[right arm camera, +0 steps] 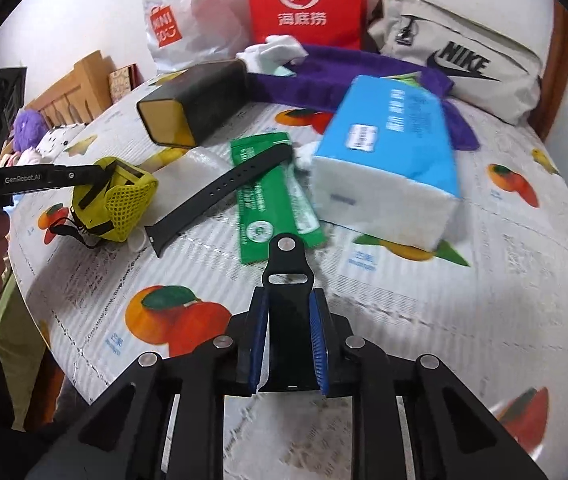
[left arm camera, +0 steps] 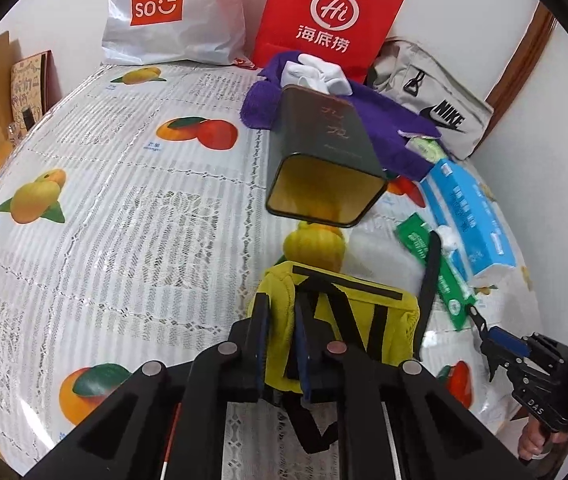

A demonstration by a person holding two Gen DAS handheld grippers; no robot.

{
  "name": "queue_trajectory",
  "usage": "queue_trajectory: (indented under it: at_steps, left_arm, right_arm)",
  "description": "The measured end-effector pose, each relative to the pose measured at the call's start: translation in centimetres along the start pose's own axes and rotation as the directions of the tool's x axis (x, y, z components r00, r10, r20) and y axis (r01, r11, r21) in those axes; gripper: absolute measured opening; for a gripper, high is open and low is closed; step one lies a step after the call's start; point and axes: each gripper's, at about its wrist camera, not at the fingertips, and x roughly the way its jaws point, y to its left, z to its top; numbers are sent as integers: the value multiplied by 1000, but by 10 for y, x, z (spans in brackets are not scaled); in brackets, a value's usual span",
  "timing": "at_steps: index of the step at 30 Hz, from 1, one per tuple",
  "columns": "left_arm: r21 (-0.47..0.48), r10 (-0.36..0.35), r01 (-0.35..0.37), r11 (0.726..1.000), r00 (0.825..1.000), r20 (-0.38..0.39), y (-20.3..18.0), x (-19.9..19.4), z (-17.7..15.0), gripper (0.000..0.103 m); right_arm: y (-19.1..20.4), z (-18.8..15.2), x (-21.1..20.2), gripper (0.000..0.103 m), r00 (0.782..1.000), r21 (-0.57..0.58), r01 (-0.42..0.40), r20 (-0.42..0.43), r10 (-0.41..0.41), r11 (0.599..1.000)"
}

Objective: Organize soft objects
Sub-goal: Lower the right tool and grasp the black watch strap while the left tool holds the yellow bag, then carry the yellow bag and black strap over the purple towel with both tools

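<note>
Yellow mesh pouch [left arm camera: 347, 320]: sitting low and centre in the left wrist view, at the left edge of the table in the right wrist view [right arm camera: 118, 204]; being pinched at its left side.
Left gripper [left arm camera: 280, 344]: closing on the pouch's yellow fabric, jaws nearly together with cloth between them; showing at far left of the right wrist view [right arm camera: 96, 176].
Short watch strap piece [right arm camera: 287, 312]: standing upright at lower centre of the right wrist view, being clamped.
Right gripper [right arm camera: 288, 340]: pinching that strap piece between blue pads; appearing at the lower right edge of the left wrist view [left arm camera: 479, 322].
Long watch strap [right arm camera: 220, 196]: lying diagonally, touching the pouch's right side and crossing the green packet.
Green packet [right arm camera: 272, 200]: lying flat at centre, just beside the tissue pack.
Blue tissue pack [right arm camera: 387, 152]: resting right of centre, slightly blurred.
Dark tin [left arm camera: 319, 160]: lying on its side, open gold mouth facing the camera.
Purple towel [left arm camera: 367, 116]: spreading behind the tin, white socks [left arm camera: 319, 72] lying on top.
Bags: white shopping bag [left arm camera: 172, 12], red paper bag [left arm camera: 327, 16] and grey sling bag [left arm camera: 431, 100] lining the top of the frame.
Tablecloth [left arm camera: 124, 208]: showing printed fruit under everything.
</note>
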Motion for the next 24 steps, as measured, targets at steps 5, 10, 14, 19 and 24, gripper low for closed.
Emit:
queue_trajectory:
  at_steps: [5,10,14,19,24]
  left_arm:
    - [-17,-61,61,998,998,15,-6,-13,2,12]
    - [-18,-72,73,997,997,27,-14,-21,9,12]
    - [-14,-70,70,997,997,27,-19,-21,16,12]
    - [-2,-75,75,997,997,27,-26,-24,24,12]
    - [15,-82,82,997,996,39,-33,-28,35,12]
  right_arm:
    - [-16,-3,-7,21,1000,46,24,-5,-24,999]
    - [-27,-2,-18,21,999,74,29,13,-30,997]
    - [-29,4,-29,21,999,83,20,35,-22,996]
    - [-28,12,-40,21,999,78,-3,50,-1,997]
    - [-25,27,-51,21,996,59,-36,81,32,998]
